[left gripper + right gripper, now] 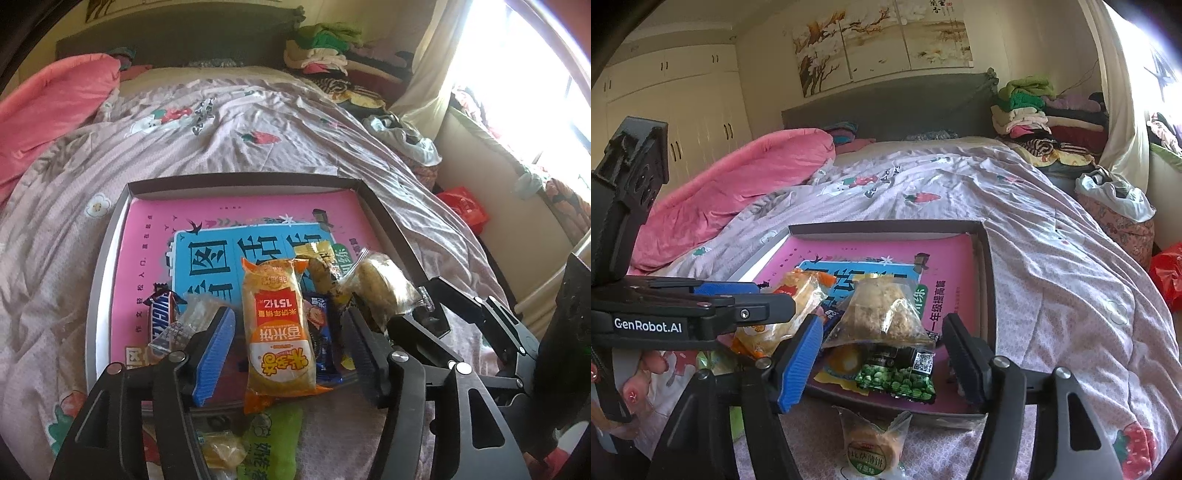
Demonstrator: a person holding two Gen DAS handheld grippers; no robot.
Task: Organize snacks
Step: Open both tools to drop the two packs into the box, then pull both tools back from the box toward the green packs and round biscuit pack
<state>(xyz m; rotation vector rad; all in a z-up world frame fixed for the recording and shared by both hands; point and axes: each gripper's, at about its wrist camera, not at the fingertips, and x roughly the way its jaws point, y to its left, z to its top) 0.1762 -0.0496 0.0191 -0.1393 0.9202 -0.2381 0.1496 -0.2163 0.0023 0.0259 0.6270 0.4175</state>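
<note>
On the bed (258, 122), a flat box (107, 236) sits on the pale cover, and a big pink book (155, 229) lies inside it. The snacks are piled on the book, at the near end of the box.

The left gripper (288, 354) has its fingers spread apart. An orange rice cake pack (279, 328) lies between them, but the fingers do not press on it. Just outside the blue finger (216, 354) sit a clear wrapper (192, 314) and a chocolate bar (160, 314). A dark blue cookie pack (321, 332) lies beside the orange pack, near the black finger. Past that finger is a round cake in a clear bag (380, 284). Below the fingers, off the box, a green pack (269, 443) and a small yellow candy (221, 450) lie on the cover.

The right gripper (882, 358) is loose and open too. Between its fingers lie the cake bag (882, 310) and, nearer, a green pea pack (897, 380). Neither finger squeezes them. Below the fingers, a small cookie in a clear pack (873, 446) rests on the cover, just outside the box (988, 266). A hand (635, 384) shows at the left, holding the other gripper.
</note>
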